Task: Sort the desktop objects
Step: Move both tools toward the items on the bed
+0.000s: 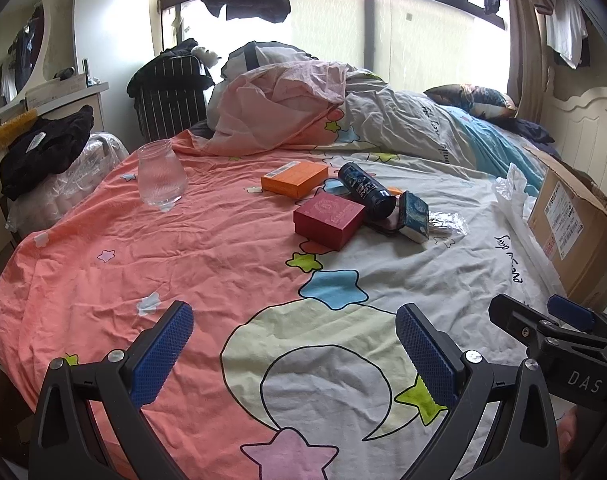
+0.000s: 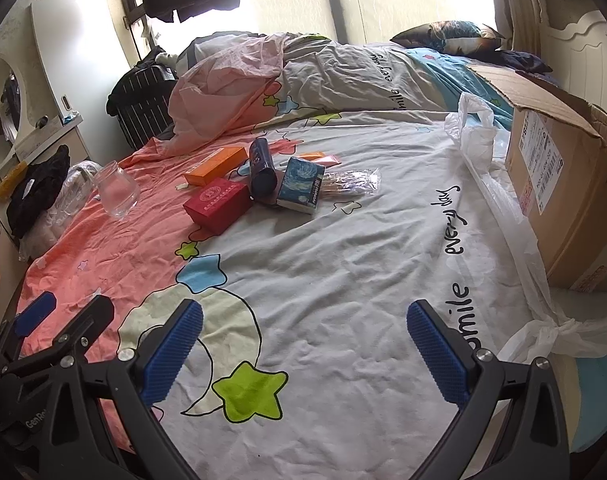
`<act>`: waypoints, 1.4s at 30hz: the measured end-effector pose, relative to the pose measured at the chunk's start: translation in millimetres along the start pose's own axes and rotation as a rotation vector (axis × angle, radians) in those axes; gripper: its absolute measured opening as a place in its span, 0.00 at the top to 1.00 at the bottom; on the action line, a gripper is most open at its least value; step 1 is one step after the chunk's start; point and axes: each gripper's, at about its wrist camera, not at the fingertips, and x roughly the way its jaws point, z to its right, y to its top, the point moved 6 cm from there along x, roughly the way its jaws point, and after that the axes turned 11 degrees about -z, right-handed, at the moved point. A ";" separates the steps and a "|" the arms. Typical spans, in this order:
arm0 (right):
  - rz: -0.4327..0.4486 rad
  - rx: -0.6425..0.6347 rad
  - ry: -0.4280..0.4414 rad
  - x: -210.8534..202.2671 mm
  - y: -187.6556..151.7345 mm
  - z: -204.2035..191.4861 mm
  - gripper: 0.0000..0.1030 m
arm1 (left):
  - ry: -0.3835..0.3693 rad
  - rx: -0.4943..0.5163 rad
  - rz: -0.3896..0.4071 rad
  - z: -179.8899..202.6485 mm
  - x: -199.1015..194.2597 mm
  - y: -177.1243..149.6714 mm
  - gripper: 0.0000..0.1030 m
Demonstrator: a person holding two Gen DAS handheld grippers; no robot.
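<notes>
A cluster of objects lies mid-bed: an orange box (image 1: pixel 294 179) (image 2: pixel 214 171), a red box (image 1: pixel 329 220) (image 2: pixel 218 205), a dark blue can (image 1: pixel 366 189) (image 2: pixel 261 167) on its side, a blue tissue pack (image 1: pixel 414 217) (image 2: pixel 302 191) and a clear packet of sticks (image 2: pixel 349 181). A clear glass jar (image 1: pixel 160 176) (image 2: pixel 117 193) stands apart to the left. My left gripper (image 1: pixel 293 344) is open and empty, well short of the cluster. My right gripper (image 2: pixel 305 340) is open and empty, beside the left one.
An open cardboard box (image 2: pixel 559 184) (image 1: pixel 571 224) sits at the bed's right edge with a white plastic bag (image 2: pixel 479 136) beside it. A crumpled duvet (image 1: pixel 303 108) lies behind the cluster. A black basket (image 1: pixel 171 100) and a dresser (image 1: pixel 43 108) stand at left.
</notes>
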 end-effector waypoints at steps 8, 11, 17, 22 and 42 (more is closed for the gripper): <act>-0.053 0.048 0.119 4.0 -7.3 -3.6 0.00 | 0.023 0.022 0.018 -0.7 -6.6 -1.3 0.00; -0.032 0.043 0.075 -0.1 -6.2 -3.5 0.00 | 0.026 0.022 0.027 -1.2 -9.5 -1.9 0.00; 0.038 0.022 -0.015 -18.1 -7.8 -1.2 0.00 | 0.049 0.012 0.024 -4.2 -15.0 -5.3 0.00; 0.037 0.008 -0.042 -19.9 -8.4 -0.9 0.00 | 0.073 0.006 0.023 -10.5 -16.0 -9.4 0.00; 0.007 -0.015 -0.012 -16.0 -13.0 -11.0 0.00 | 0.054 -0.008 0.000 -18.2 -17.6 -15.9 0.00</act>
